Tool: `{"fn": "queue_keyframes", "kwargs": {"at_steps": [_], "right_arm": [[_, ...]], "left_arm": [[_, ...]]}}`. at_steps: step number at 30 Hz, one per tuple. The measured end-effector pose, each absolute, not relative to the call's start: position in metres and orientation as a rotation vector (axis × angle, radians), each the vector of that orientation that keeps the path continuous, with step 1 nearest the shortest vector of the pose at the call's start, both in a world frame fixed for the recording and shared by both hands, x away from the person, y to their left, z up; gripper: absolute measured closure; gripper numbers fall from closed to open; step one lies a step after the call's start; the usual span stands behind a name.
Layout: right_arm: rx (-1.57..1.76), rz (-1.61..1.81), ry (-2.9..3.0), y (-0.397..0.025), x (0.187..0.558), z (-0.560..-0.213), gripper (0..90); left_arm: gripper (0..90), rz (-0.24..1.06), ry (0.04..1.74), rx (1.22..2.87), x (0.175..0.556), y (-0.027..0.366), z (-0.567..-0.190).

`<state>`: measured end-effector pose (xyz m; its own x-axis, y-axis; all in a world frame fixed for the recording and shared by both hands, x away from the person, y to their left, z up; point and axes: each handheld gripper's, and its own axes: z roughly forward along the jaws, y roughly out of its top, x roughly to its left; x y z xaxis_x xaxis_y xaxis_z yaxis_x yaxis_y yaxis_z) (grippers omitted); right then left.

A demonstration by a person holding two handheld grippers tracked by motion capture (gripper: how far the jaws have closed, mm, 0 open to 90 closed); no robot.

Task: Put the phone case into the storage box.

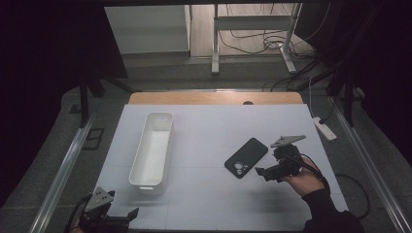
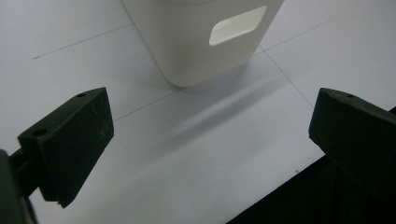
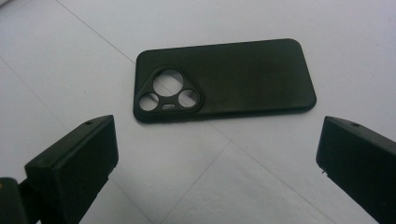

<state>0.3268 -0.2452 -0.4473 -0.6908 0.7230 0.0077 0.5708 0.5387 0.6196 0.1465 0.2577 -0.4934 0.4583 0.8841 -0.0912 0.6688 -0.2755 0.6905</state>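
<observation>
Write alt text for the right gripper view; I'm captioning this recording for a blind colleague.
A black phone case lies flat on a white table, its camera cutouts showing the table through them. The right gripper hovers just short of it, jaws wide open and holding nothing.

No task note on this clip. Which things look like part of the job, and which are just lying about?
Likely part of the job:
black phone case, right gripper open and aimed at it
white bin, left gripper open near its end

Lying about:
white power strip at the table's right edge
cables on the floor
</observation>
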Motion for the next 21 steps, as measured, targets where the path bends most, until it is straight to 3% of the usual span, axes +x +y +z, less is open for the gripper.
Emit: {"fn": "queue_keyframes", "kwargs": {"at_steps": [21], "right_arm": [[1.088, 0.865, 2.552, -0.227, 0.358, -0.454, 0.0]], "left_arm": [[0.8, 0.413, 1.289, 2.046, 0.147, 0.257, -0.493]]}}
